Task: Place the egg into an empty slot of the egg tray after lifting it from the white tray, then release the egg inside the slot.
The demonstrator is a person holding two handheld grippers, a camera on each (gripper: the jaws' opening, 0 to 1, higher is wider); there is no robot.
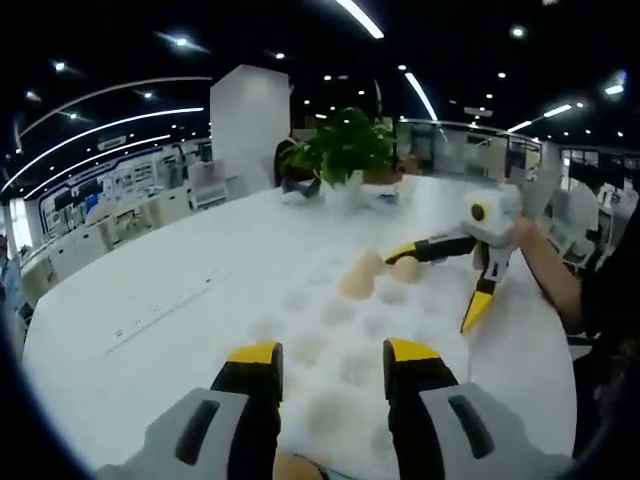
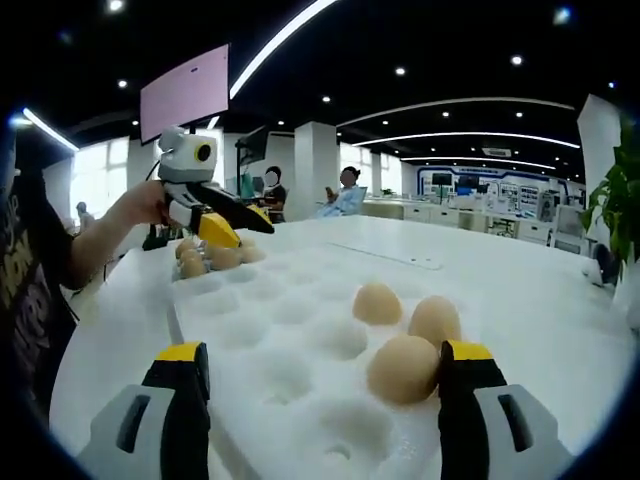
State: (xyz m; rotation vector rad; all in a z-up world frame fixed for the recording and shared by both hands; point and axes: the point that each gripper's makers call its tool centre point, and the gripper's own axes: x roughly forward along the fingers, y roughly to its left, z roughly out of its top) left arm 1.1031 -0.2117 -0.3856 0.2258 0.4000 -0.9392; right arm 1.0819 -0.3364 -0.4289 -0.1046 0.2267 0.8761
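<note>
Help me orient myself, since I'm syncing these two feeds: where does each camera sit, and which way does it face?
Left gripper view: rides the left gripper, looking across the egg tray toward a potted plant; the right gripper and the hand holding it show.
Right gripper view: rides the right gripper, looking back over the egg tray; the left gripper and a hand show.
Shared: the tray, its eggs, the round white table.

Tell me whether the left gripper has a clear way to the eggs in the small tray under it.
Probably yes. The left gripper hangs right above the eggs with its jaws apart, and nothing lies between. Whether it touches one, I cannot tell.
</note>
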